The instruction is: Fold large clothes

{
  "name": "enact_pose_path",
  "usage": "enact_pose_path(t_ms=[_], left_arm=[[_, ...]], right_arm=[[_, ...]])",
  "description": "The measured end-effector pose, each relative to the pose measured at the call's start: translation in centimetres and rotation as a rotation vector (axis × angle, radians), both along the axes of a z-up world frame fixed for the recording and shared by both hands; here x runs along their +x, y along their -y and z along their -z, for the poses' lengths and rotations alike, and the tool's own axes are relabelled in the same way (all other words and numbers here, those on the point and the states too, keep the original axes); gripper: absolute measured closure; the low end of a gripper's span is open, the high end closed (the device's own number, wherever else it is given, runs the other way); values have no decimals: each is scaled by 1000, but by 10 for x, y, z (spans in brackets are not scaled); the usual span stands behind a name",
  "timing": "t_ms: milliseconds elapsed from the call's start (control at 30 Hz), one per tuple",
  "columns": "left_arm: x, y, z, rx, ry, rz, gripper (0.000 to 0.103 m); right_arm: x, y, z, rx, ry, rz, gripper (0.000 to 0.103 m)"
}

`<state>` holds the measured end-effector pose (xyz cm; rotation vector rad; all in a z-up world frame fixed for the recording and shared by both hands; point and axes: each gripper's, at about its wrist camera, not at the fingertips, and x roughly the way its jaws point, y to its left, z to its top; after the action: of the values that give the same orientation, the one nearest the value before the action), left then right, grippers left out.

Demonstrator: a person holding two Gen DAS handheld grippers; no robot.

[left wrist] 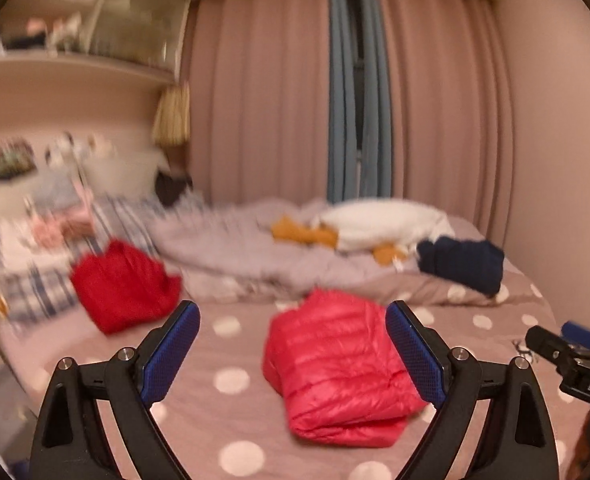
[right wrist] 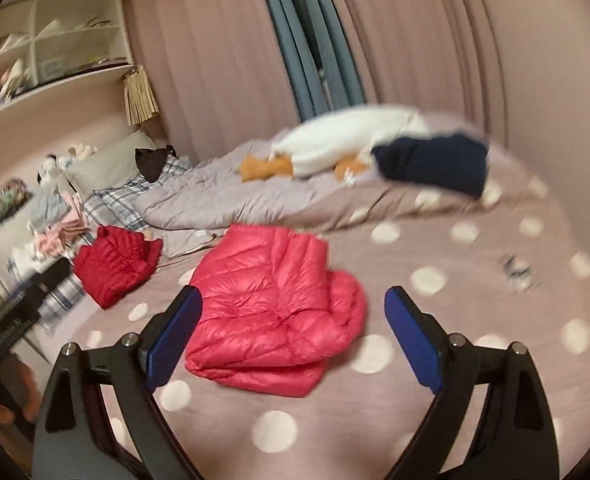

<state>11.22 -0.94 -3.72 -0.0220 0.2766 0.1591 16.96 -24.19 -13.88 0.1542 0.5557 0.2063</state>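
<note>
A pink-red quilted down jacket (left wrist: pixel 335 368) (right wrist: pixel 271 312) lies folded into a compact bundle on the polka-dot bedsheet (left wrist: pixel 231 408) (right wrist: pixel 455 320). My left gripper (left wrist: pixel 293 344) hovers above and in front of it, open, with nothing between its blue pads. My right gripper (right wrist: pixel 293 332) is open too and raised over the same jacket, holding nothing. A darker red folded jacket (left wrist: pixel 123 284) (right wrist: pixel 115 266) rests to the left near the pillows. The right gripper's body shows at the right edge of the left wrist view.
A rumpled lilac duvet (left wrist: pixel 247 248) (right wrist: pixel 223 196) crosses the bed's far side, with a white plush goose (left wrist: pixel 383 224) (right wrist: pixel 343 140) and a folded navy garment (left wrist: pixel 461 264) (right wrist: pixel 435 162) on it. Pillows and small clothes (right wrist: pixel 55 220) crowd the left. Curtains hang behind.
</note>
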Motion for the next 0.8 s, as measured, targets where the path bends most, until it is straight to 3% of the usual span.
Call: enact_pose_path(t_ms=[233,367,633,800], left_arm=[[-42,22,-23,49,96,29,9],[-51,22,-26,13,96,61,1],[-55,24,-21,-57,42,145,1],[-64,24,-19,-78,47,139,1]], right_arm=[[-65,10,-45,-64,146,-18,5],[-87,14,-56,-81,178,-18,0],[-113,8,-67,-123,205,-13,0],[-117,1,-67,-137,204,-16,0]])
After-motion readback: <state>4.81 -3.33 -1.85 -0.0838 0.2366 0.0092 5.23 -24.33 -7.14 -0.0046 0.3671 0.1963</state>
